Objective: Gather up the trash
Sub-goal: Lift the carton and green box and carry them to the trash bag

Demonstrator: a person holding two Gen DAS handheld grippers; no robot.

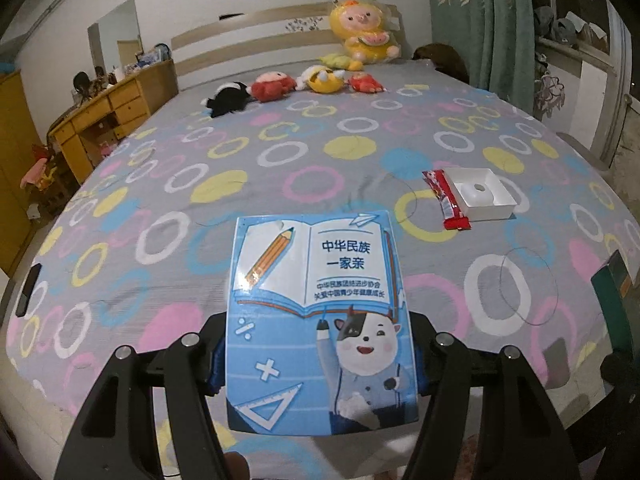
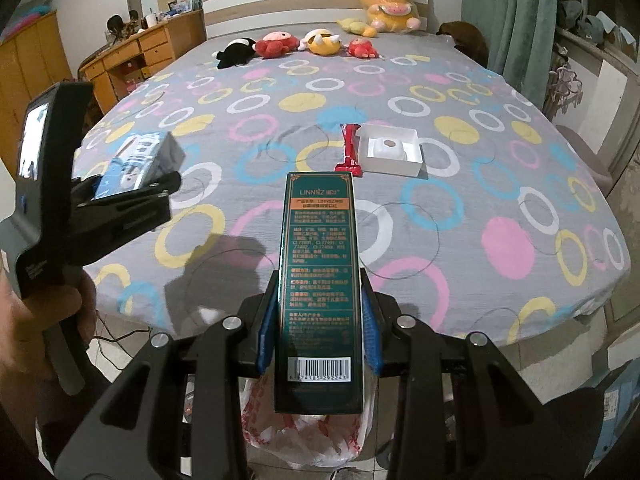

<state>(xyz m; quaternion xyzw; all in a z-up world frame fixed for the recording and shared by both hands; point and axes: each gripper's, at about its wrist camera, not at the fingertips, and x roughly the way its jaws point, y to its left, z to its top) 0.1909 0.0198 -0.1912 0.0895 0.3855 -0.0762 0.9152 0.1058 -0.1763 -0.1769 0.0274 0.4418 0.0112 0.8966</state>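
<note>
Left to right now: the wardrobe [image 2: 24, 64] and wooden desk [image 2: 140, 56] sit along the left wall, and your left gripper [image 1: 320, 352] is clamped on the blue carton [image 1: 320, 320], pads pressing both its sides. From the right camera that same carton [image 2: 138, 160] hangs over the bed's left edge, your hand [image 2: 76, 300] wrapped round the handle below. Centre frame, your right gripper [image 2: 319, 328] is clenched on the green box [image 2: 320, 280], blue pads [image 2: 267, 328] tight against its long sides.

Nothing stands between you and the bed. Down low, under the green box, a red-and-white plastic bag [image 2: 304, 432] gapes on the floor. Further right on the bedspread lie the red wrapper [image 2: 349, 152] and, touching it, the open white tray [image 2: 390, 150] with a small white piece inside.

The green box runs lengthwise straight away from you, barcode end nearest, brand end toward the headboard. The blue carton likewise points away, its long axis along the fingers, printed face up.

The bed [image 1: 160, 184] wears a grey sheet with coloured rings; thin dark threads loop across it. Plush toys [image 2: 296, 46] line the far end, a big yellow one [image 2: 390, 4] against the headboard. Green curtains [image 2: 516, 20] hang at right.
</note>
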